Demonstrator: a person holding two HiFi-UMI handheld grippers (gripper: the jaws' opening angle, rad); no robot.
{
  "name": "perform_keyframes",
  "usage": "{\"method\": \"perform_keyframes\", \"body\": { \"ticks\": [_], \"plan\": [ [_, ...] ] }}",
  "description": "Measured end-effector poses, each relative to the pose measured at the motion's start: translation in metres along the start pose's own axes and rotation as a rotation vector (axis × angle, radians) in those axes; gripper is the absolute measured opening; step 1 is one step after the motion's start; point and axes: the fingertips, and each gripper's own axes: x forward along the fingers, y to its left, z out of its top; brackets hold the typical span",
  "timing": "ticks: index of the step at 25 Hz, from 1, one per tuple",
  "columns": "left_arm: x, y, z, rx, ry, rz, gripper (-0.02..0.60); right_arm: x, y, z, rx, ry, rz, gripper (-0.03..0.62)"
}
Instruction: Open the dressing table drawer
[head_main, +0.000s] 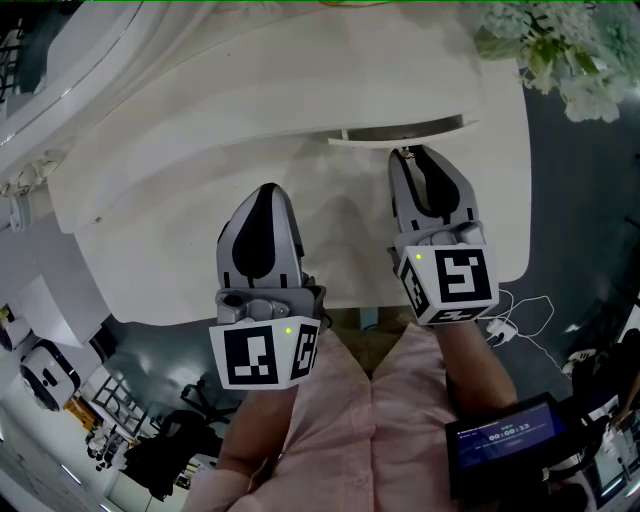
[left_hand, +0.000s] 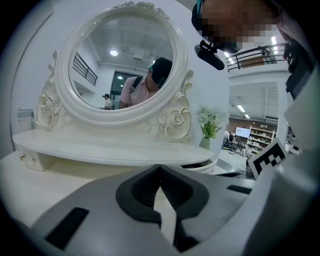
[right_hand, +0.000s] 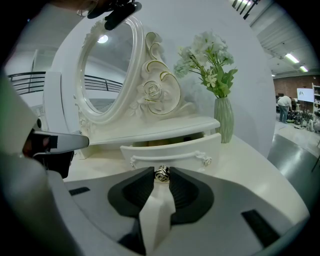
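Closest in, the right gripper (right_hand: 161, 176), grey with black pads, has its fingers clamped on the small round silver rose-shaped knob (right_hand: 162, 172) of the white curved drawer (right_hand: 172, 150). That drawer stands partly pulled out beneath the upper shelf of the glossy white dressing table (head_main: 180, 190), near the pale green ribbed vase (right_hand: 223, 119) of white flowers. Over on the left gripper (left_hand: 160, 167), the fingers are pressed together, empty, above the tabletop, facing the oval carved mirror (left_hand: 122, 60).
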Motion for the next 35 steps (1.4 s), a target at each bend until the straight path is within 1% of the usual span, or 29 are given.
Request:
{"method": "perform_keyframes", "body": {
  "ticks": [35],
  "plan": [
    [-0.0071, -0.0064, -0.0044, 0.007, -0.002, -0.007, 0.021, -0.0087, 0.0031, -0.0082, -0.008, -0.002, 0.002, 0.106]
  ]
}}
